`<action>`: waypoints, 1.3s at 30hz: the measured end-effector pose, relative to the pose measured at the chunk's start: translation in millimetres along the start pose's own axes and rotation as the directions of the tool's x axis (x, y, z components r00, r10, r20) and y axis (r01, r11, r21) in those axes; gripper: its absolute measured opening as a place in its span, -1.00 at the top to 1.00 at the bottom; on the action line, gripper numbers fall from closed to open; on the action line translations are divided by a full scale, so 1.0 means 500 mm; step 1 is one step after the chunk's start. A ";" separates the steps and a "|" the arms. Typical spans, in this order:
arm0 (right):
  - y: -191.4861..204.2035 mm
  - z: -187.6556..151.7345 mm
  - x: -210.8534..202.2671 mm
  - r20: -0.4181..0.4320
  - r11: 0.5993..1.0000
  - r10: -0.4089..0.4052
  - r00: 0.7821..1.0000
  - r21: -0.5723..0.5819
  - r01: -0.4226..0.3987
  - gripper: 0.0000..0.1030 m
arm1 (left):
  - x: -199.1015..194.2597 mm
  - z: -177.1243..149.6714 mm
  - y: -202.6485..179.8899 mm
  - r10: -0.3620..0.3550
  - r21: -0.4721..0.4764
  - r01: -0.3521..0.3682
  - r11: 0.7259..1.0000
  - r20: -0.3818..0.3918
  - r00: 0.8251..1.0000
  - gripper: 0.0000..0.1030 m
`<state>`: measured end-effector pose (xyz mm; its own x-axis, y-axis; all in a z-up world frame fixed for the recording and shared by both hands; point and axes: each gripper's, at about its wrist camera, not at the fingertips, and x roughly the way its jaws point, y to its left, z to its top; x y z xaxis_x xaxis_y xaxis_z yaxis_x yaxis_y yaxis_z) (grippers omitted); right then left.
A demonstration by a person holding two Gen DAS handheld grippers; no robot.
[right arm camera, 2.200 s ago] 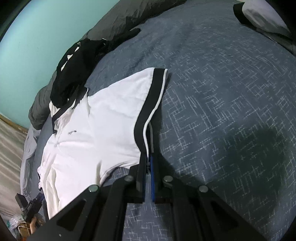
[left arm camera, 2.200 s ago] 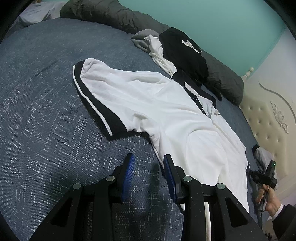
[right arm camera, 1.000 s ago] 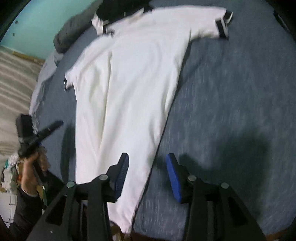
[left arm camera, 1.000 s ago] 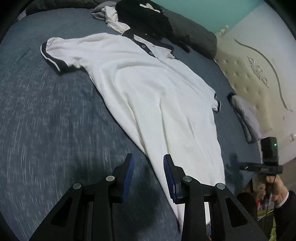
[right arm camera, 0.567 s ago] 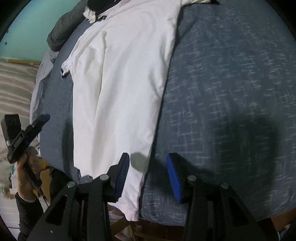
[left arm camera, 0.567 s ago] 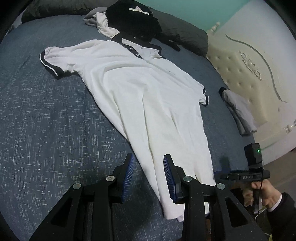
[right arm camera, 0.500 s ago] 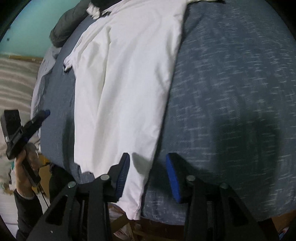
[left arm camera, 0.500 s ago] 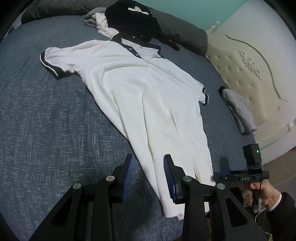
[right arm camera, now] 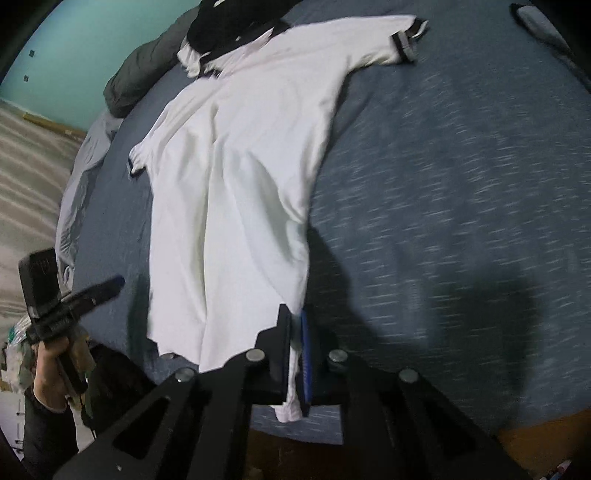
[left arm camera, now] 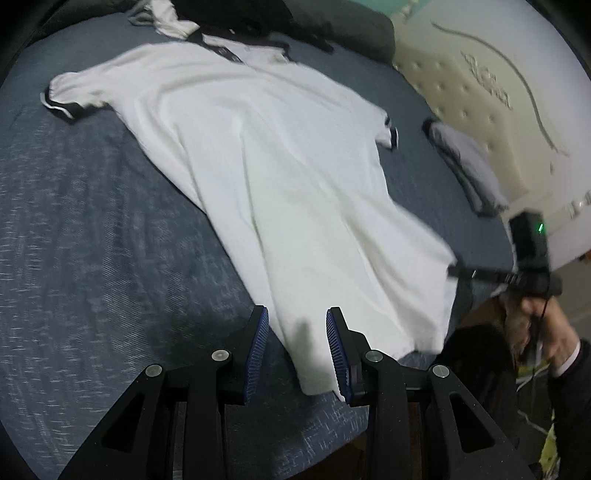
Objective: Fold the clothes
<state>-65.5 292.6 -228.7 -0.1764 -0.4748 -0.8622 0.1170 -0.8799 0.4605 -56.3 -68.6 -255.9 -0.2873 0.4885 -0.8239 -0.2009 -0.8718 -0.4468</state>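
Note:
A white polo shirt (left arm camera: 295, 166) with black collar and sleeve trim lies flat on the blue bed cover (left arm camera: 92, 240), its hem toward me. My left gripper (left arm camera: 295, 349) is open, and one hem corner lies between its blue pads without being pressed. In the right wrist view the shirt (right arm camera: 236, 184) runs away from my right gripper (right arm camera: 295, 343), whose jaws are closing tight, with the other hem corner pinched between them and lifted a little. Each gripper also shows in the other's view: the right gripper (left arm camera: 456, 271) at the shirt's far edge, the left gripper (right arm camera: 114, 282) at lower left.
A heap of black clothes (right arm camera: 225, 18) and a grey duvet (left arm camera: 343, 33) lie beyond the collar. A folded garment (left arm camera: 469, 166) rests by the cream padded headboard (left arm camera: 480, 92). The bed's near edge is right under both grippers. A person's hand (left arm camera: 535, 321) holds the right gripper.
Both grippers came to the shirt's hem. The right gripper went from open to shut on a hem corner and lifted it. The left gripper slid over the other corner, still open.

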 end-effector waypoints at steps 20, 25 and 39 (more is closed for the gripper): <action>-0.037 -0.003 -0.028 0.014 0.999 0.016 1.000 0.035 -0.017 0.91 | 0.063 -0.043 0.002 -0.070 -0.010 0.069 0.998 -0.103 0.992 0.94; -0.036 -0.002 -0.040 0.022 0.999 0.020 1.000 0.030 -0.020 0.91 | 0.006 -0.030 0.004 -0.071 -0.001 0.071 0.997 -0.046 0.996 0.94; -0.072 0.036 -0.118 0.087 0.999 -0.010 0.996 0.045 0.006 0.91 | -0.159 -0.012 0.044 -0.027 0.000 0.027 1.000 0.059 0.998 1.00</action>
<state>-76.9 351.8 -190.8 -0.2624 -0.4659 -0.8450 0.0723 -0.8828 0.4642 -32.2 -126.7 -202.3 -0.3363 0.5130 -0.7897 -0.2085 -0.8583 -0.4688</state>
